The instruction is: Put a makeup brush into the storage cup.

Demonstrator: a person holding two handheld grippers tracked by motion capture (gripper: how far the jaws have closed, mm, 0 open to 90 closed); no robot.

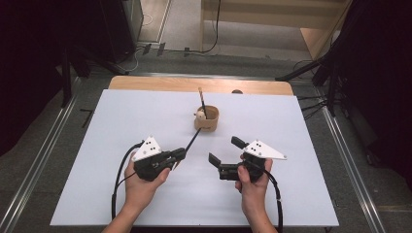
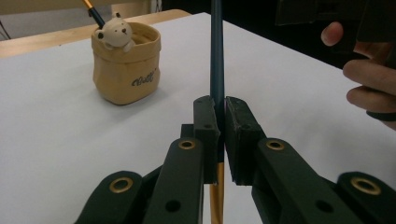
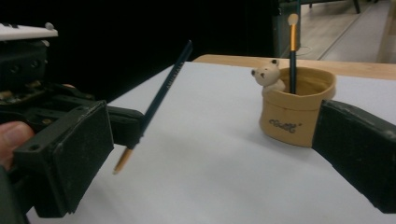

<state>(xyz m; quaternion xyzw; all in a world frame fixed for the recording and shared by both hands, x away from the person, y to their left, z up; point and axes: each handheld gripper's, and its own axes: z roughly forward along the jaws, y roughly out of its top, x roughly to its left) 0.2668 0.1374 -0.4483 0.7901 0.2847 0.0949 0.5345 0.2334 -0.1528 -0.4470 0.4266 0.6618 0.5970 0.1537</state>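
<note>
Dark green pencil clamped in closed left gripper, tip toward tan cup, right gripper wide open, empty.

Dark teal pencil with an orange-gold end between the black jaws of the left gripper, tan holder with dark script and a cream bear beyond it, second teal pencil with gold band inside, pale white counter beneath.
</note>
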